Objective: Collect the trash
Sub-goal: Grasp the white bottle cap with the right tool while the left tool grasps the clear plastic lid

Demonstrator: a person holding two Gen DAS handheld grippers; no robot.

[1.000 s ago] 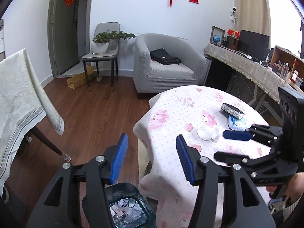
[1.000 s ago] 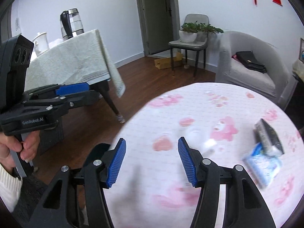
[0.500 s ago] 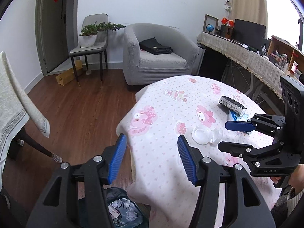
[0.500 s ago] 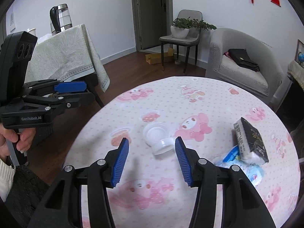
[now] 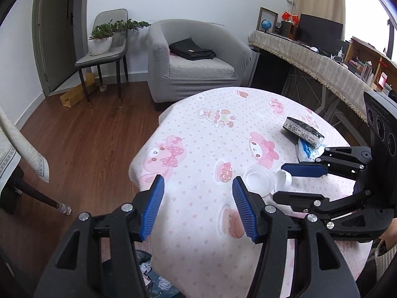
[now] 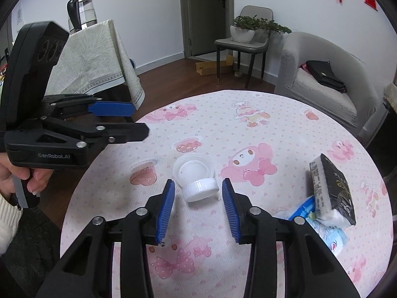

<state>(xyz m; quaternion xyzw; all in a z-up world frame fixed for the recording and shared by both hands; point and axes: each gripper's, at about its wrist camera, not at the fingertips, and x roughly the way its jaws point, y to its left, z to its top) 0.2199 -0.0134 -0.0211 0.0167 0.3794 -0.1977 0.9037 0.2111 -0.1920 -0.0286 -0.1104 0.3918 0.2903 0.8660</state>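
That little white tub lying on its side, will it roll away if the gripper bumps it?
Probably: the white tub is round and lies on its side. It looks like light, thin plastic, so a nudge may scoot it. The soft tablecloth might slow it.

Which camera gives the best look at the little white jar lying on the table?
The right wrist view: the jar lies close, unobstructed, on its side, between the right claw's fingers. In the left wrist view the jar is farther off and partly hidden behind that claw.

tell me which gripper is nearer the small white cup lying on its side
Right. The right gripper has the white cup between its open jaws, not yet gripped. The left gripper hangs over the table edge, off to the cup's side.
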